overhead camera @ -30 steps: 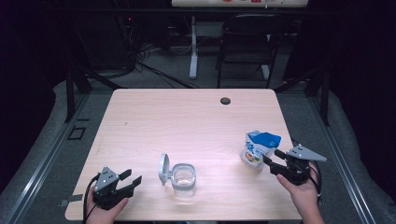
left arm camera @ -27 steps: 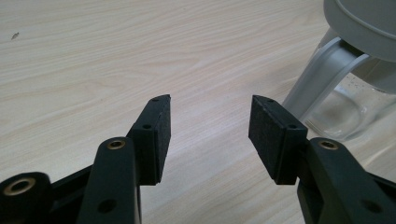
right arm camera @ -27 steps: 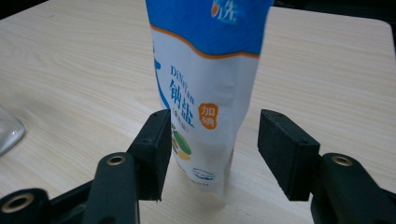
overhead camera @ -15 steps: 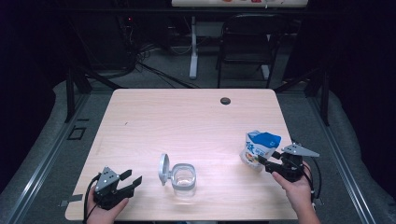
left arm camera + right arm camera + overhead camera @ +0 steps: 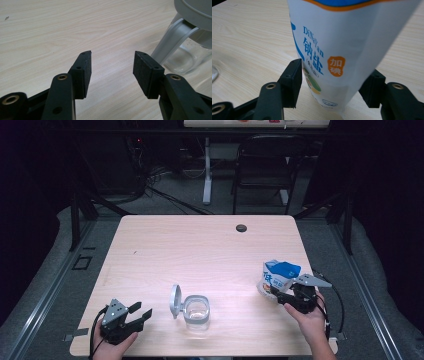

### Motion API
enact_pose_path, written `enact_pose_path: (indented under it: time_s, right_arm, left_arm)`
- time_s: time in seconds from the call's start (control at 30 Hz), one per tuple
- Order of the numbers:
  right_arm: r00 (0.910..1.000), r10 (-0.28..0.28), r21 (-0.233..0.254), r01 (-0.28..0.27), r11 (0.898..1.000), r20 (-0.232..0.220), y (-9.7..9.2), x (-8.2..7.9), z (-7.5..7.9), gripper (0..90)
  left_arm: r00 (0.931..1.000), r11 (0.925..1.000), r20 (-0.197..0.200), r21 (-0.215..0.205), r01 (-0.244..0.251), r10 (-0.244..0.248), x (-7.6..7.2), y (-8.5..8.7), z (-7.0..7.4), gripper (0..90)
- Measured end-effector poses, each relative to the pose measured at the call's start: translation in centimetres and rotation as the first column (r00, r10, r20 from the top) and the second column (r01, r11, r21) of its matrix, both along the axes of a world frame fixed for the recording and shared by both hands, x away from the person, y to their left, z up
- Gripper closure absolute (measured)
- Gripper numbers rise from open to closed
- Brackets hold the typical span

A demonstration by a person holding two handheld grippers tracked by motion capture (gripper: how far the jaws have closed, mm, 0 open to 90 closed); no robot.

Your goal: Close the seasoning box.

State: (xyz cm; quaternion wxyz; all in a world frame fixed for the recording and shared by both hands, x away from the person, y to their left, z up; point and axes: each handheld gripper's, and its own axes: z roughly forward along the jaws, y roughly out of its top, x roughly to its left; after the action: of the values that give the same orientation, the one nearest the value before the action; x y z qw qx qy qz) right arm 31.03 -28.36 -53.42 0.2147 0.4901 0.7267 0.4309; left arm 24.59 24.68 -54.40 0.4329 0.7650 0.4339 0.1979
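High view and the two gripper views of a pale wooden table [image 5: 200, 245]. At the near left corner we see the person's left hand [image 5: 112, 347] coming in from the bottom edge, palm low on the tabletop, carrying the left gripper [image 5: 141, 312], which lies nearly level and points across the table toward a clear glass jar [image 5: 196, 310]. In the left gripper view its two black jaws stand well apart with bare wood between them, and the jar shows to their right, apart from both pads, with its grey hinged lid [image 5: 197, 10] swung open and standing upright beside the mouth. At the near right we see the right hand [image 5: 311, 320], forearm angled in from the bottom edge, wrist low, holding the right gripper [image 5: 278, 295] level and aimed at a white and blue salt bag [image 5: 277, 276] that stands upright near the right edge of the table. In the right gripper view the bag's lower part sits between the jaws, which have just been opening; a clear gap shows between the left pad and the bag, while the right pad lies behind the bag's edge, so we cannot tell whether it touches. Jar and bag stand well apart.
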Motion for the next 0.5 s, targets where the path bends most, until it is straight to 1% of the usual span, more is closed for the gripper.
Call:
enact_pose_path:
  time_s: [0.13, 0.27, 0.3, 0.37, 0.43, 0.47, 0.5]
  right_arm:
    - [1.0000, -0.004, 0.002, 0.004, 1.000, 0.005, 0.21, 0.21, -0.29, 39.8]
    - [1.0000, -0.005, -0.007, 0.005, 1.000, 0.004, 0.38, 0.33, -0.42, 39.3]
    - [0.9999, -0.004, -0.002, 0.004, 1.000, 0.011, 0.49, 0.38, -0.49, 39.7]
    - [0.9997, -0.013, -0.020, 0.013, 1.000, 0.023, 0.64, 0.31, -0.51, 42.5]
    - [0.9994, -0.016, -0.025, 0.017, 1.000, 0.029, 0.75, 0.26, -0.53, 44.5]
    - [0.9994, -0.016, -0.025, 0.017, 1.000, 0.029, 0.75, 0.26, -0.53, 44.5]
    - [0.9997, -0.011, -0.039, 0.012, 0.999, 0.024, 0.76, 0.18, -0.45, 46.3]
  left_arm:
    - [1.0000, 1.0000, -0.002, 0.001, -0.001, 0.001, 0.01, 0.04, 0.02, 49.9]
    - [1.0000, 1.0000, -0.003, 0.001, 0.000, 0.000, 0.04, 0.02, -0.04, 50.0]
    - [1.0000, 1.0000, -0.003, 0.000, 0.000, 0.000, 0.04, 0.00, -0.05, 50.0]
    - [1.0000, 1.0000, -0.002, 0.000, -0.001, 0.001, 0.03, -0.01, -0.03, 50.0]
    - [1.0000, 1.0000, -0.003, -0.001, -0.001, 0.001, 0.05, 0.02, -0.03, 50.0]
    - [1.0000, 1.0000, -0.003, -0.001, -0.001, 0.001, 0.05, 0.02, -0.03, 50.0]
    - [1.0000, 1.0000, -0.003, -0.001, -0.001, 0.001, 0.06, 0.03, -0.05, 50.0]
